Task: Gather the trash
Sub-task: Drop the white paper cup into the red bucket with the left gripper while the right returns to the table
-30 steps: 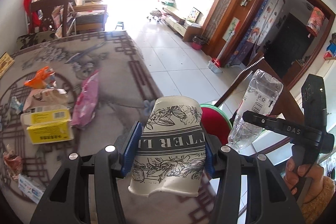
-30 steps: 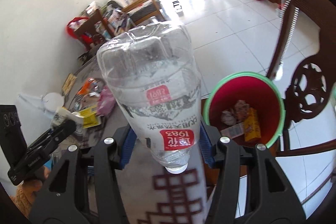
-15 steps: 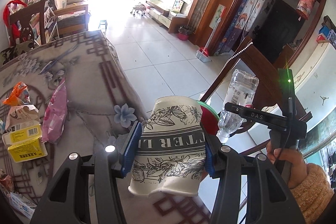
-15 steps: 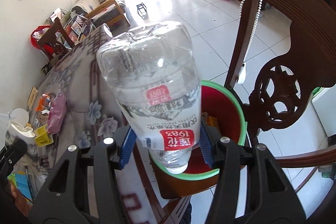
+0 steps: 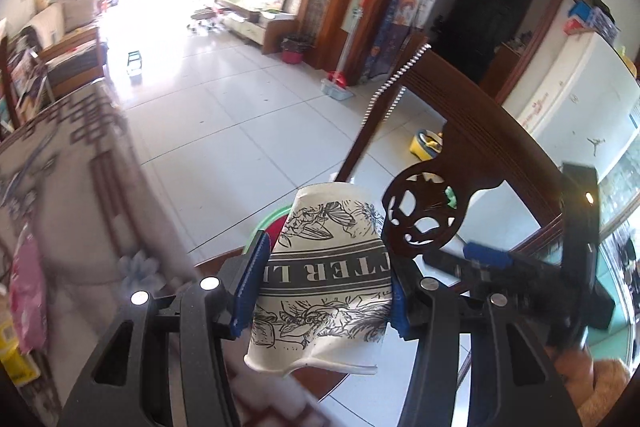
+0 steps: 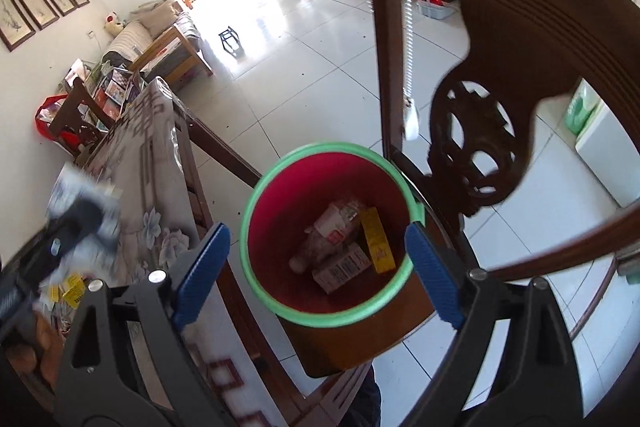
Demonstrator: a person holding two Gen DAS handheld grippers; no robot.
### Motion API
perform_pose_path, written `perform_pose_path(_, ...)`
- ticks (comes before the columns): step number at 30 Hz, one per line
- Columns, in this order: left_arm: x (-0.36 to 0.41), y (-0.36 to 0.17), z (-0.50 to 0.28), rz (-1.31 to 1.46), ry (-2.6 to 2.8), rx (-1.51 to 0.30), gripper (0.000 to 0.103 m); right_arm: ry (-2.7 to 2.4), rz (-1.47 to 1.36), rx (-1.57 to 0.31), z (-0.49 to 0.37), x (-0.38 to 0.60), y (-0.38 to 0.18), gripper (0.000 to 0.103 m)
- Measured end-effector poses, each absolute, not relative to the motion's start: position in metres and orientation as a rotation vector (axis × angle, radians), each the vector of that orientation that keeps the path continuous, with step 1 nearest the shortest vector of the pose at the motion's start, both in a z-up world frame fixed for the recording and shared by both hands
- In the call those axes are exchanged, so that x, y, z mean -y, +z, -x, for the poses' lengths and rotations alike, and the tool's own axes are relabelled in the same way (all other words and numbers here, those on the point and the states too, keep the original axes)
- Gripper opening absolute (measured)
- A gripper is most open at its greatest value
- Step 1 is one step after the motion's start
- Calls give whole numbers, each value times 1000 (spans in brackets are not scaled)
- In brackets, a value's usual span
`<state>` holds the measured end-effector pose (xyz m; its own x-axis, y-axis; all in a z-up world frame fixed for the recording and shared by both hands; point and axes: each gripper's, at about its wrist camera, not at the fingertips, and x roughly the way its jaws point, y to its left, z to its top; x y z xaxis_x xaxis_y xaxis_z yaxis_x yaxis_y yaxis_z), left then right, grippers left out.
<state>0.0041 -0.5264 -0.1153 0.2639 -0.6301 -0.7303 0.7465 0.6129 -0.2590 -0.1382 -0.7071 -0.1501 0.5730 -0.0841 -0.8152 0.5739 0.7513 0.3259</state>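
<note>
Bottle (image 6: pixel 320 239) lying in red bin (image 6: pixel 256 255), below right tongs (image 6: pixel 318 263).
Right tongs just sprung wide, empty; left tongs (image 5: pixel 324 291) clamped on paper cup (image 5: pixel 320 291).

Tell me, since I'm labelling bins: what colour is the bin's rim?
Green, around a red bin; clearest in the right wrist view.

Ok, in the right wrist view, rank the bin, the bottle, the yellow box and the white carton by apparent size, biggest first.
1. Bin
2. Bottle
3. White carton and yellow box: these look alike, so I won't rank them. All three lie inside the bin.
</note>
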Motion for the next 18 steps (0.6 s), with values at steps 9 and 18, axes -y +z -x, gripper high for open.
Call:
perform_pose_path(9,577,-124,-2,-189,-1022,-899,63,-484,-636,-876,181,706,-147,88)
perform_pose_path(18,510,-106,3,-92,-957,-873,71,-420,-587,-869,169,677,-135,88)
